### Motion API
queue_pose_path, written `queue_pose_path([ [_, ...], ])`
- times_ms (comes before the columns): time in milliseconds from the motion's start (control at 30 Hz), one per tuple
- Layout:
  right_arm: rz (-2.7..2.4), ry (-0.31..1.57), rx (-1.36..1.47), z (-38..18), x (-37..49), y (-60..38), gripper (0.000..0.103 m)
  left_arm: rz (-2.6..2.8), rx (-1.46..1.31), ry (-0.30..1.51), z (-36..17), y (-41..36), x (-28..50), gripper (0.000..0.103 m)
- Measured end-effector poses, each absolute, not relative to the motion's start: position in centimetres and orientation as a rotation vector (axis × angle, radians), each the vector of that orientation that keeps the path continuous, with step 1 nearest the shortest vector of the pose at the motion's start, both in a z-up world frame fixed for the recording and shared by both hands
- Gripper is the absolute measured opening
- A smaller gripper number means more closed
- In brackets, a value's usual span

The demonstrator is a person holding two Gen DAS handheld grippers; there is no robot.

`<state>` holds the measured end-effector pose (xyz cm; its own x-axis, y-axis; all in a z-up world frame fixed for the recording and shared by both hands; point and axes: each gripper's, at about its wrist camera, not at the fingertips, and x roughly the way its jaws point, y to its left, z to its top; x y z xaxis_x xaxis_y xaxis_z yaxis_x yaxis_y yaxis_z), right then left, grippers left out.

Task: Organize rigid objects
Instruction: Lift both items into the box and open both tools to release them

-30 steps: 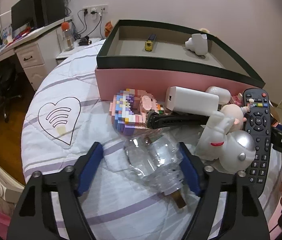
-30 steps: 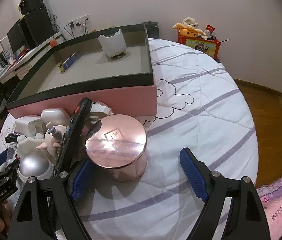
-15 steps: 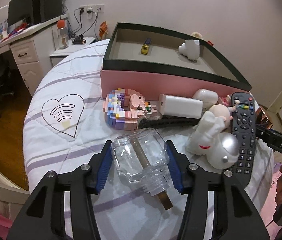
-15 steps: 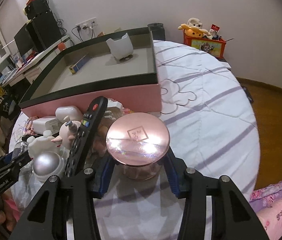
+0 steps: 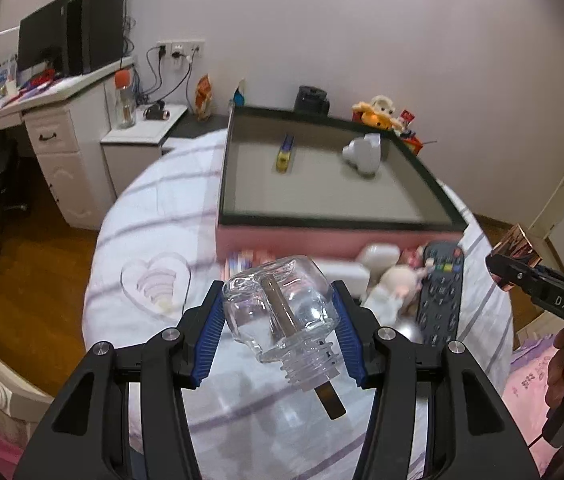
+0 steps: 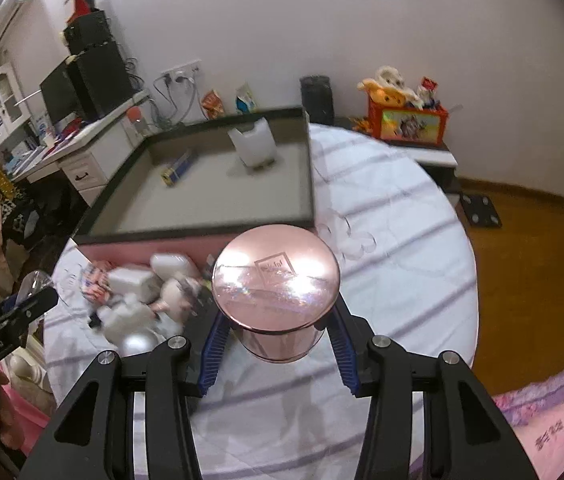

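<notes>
My left gripper [image 5: 279, 314] is shut on a clear glass bottle [image 5: 282, 320] with a threaded neck and a brown stick through it, held in the air above the bed. My right gripper [image 6: 275, 330] is shut on a round pink jar [image 6: 275, 292] with a shiny rose-gold lid, also lifted off the bed. Ahead of both stands the pink box with a dark rim [image 5: 338, 220] [image 6: 201, 228], holding a small yellow-blue toy [image 5: 285, 154] and a white object [image 5: 362, 152]. The right gripper with the jar [image 5: 512, 250] shows at the right edge of the left wrist view.
Before the box lie a black remote [image 5: 440, 292], a white charger block [image 5: 346, 276], a white astronaut figure [image 6: 125, 316] and a pastel brick toy [image 6: 95, 280]. The bedspread [image 6: 394, 240] is white with purple stripes. A desk [image 5: 53, 120] stands at left, a toy crate [image 6: 406, 120] behind.
Both grippers closed, the left on the glass bottle and the right on the pink jar, then rose with them off the bed. The objects on the bed look farther below.
</notes>
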<state>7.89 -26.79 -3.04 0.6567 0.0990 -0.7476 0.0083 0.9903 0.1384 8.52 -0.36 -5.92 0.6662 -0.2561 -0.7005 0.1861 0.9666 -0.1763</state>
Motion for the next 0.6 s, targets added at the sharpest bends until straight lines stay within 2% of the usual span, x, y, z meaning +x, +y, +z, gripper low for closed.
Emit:
queue_pose_path([
  [333, 0.095, 0.773, 0.045, 2.6, 13.1, -24.4, 0.048, -0.262, -0.060, 0.713, -0.6, -1.5, 14.1, 0.052],
  [600, 0.117, 0.835, 0.035, 1.6, 20.1, -23.7, 0.048, -0.295, -0.035, 0.746, -0.5, -4.3, 20.7, 0.052],
])
